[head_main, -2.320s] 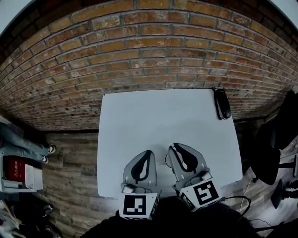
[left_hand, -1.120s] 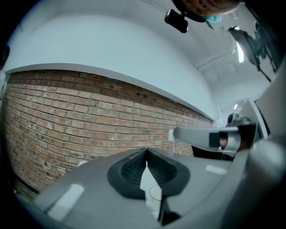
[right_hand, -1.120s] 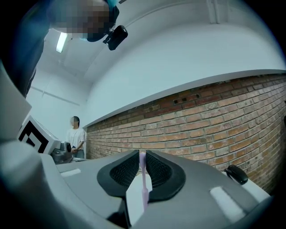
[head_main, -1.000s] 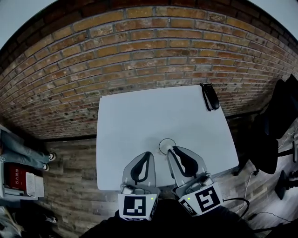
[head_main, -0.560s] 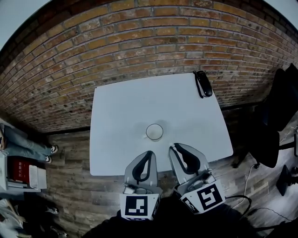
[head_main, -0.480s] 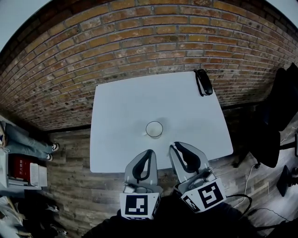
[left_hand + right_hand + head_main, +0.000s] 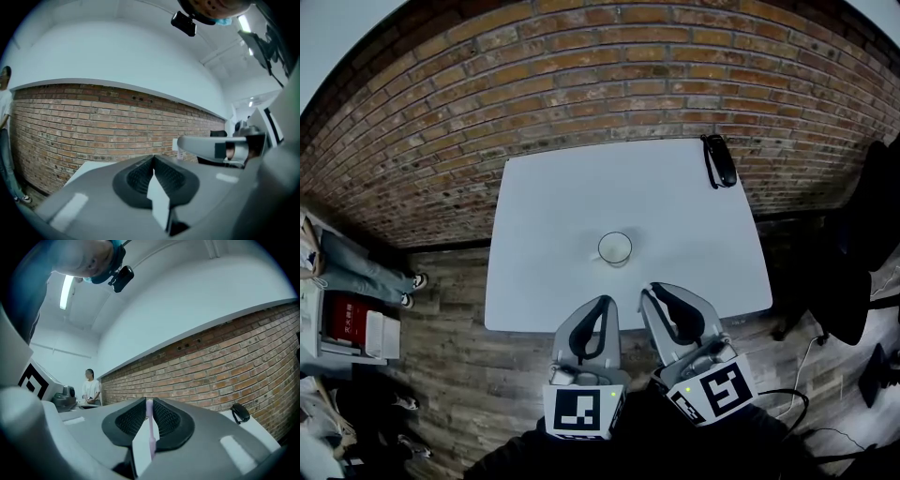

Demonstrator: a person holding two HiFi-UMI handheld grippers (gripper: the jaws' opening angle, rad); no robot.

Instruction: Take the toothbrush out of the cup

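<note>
The right gripper (image 7: 149, 405) is clenched on a lilac toothbrush (image 7: 150, 430); the left gripper (image 7: 153, 160) is closed, empty. The cup (image 7: 615, 248) stands near the bench (image 7: 546, 211) front edge.

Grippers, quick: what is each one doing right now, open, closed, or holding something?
Left gripper: jaws closed, nothing between them.
Right gripper: jaws closed on the toothbrush.

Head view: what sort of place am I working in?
Probably a workroom or lab: a brick wall, a white table on a wood-plank floor, and a ceiling strip light in the right gripper view.
</note>
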